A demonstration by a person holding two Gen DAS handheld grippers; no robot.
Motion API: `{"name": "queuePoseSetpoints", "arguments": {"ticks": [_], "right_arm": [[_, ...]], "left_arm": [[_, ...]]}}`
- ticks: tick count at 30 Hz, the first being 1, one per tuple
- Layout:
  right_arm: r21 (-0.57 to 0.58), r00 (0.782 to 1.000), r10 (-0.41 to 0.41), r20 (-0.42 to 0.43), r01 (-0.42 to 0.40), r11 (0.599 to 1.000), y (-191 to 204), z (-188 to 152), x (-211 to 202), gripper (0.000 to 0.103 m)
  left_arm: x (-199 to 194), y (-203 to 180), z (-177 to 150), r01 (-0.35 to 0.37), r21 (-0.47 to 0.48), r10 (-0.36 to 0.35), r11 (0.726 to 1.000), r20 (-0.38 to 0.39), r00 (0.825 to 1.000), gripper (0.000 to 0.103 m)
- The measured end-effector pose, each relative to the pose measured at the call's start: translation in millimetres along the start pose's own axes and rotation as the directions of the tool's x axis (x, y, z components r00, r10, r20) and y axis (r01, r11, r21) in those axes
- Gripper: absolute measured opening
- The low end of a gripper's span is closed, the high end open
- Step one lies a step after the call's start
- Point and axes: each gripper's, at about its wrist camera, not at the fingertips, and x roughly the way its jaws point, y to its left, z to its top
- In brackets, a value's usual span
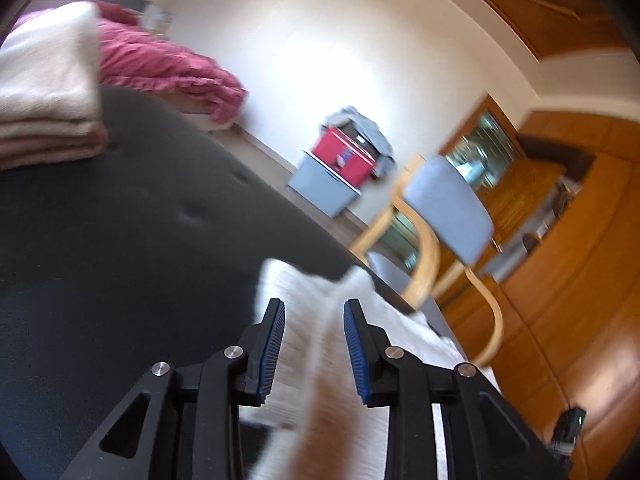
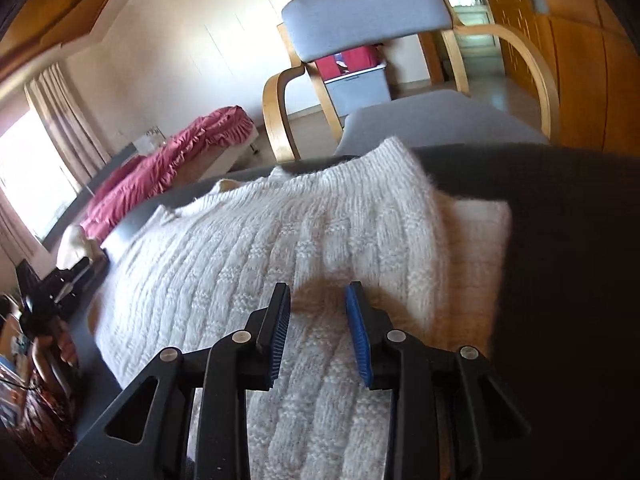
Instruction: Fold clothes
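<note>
Left gripper (image 1: 314,312): jaws apart, a raised ridge of the white knit sweater (image 1: 320,344) standing between the ribbed blue pads (image 1: 276,344); whether the pads touch the wool cannot be told through the blur. Right gripper (image 2: 318,300): jaws parted, nothing pinched, hovering over the sweater (image 2: 256,248), which lies spread on the dark upholstered surface (image 2: 568,240) up to its far edge. The knit is chunky, cable-ribbed and fuzzy; one layer is folded over at the right, toward the far right corner. Only the left view shows a folded cream blanket (image 1: 48,88) toward the far left corner of the tufted surface (image 1: 120,220). Both show the grey-cushioned bentwood chair (image 2: 368,8) and the pink ruffled bedding (image 1: 160,64).
</note>
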Motion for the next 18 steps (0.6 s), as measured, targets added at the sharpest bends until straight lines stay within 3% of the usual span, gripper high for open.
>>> {"name": "queuePoseSetpoints", "arguments": {"ticks": [4, 9, 12, 14, 16, 18], "right_arm": [[-0.002, 1.000, 0.001, -0.003, -0.001, 1.000, -2, 0, 8, 0.032], [0.021, 1.000, 0.028, -0.004, -0.028, 0.999, 0, 10, 39, 0.032], [0.025, 0.999, 0.033, -0.005, -0.033, 0.999, 0, 12, 42, 0.032], [0.026, 0.999, 0.035, -0.005, -0.035, 0.999, 0, 12, 44, 0.032], [0.030, 0.999, 0.039, -0.007, -0.039, 0.999, -1, 12, 44, 0.032], [0.029, 0.999, 0.037, -0.008, -0.037, 0.999, 0, 12, 44, 0.032]], "left_arm": [[33, -56, -9, 0.062, 0.189, -0.036, 0.980, -0.136, 0.990, 0.030], [92, -87, -17, 0.014, 0.302, 0.073, 0.953, -0.277, 0.958, 0.030], [111, -81, -20, -0.048, 0.336, 0.142, 0.941, -0.261, 0.955, 0.031], [113, -69, -17, -0.056, 0.303, 0.137, 0.951, -0.253, 0.958, 0.030], [109, -55, -13, -0.092, 0.243, 0.150, 0.966, -0.232, 0.961, 0.022], [107, -41, -12, -0.061, 0.169, 0.099, 0.984, -0.228, 0.969, 0.018]]}}
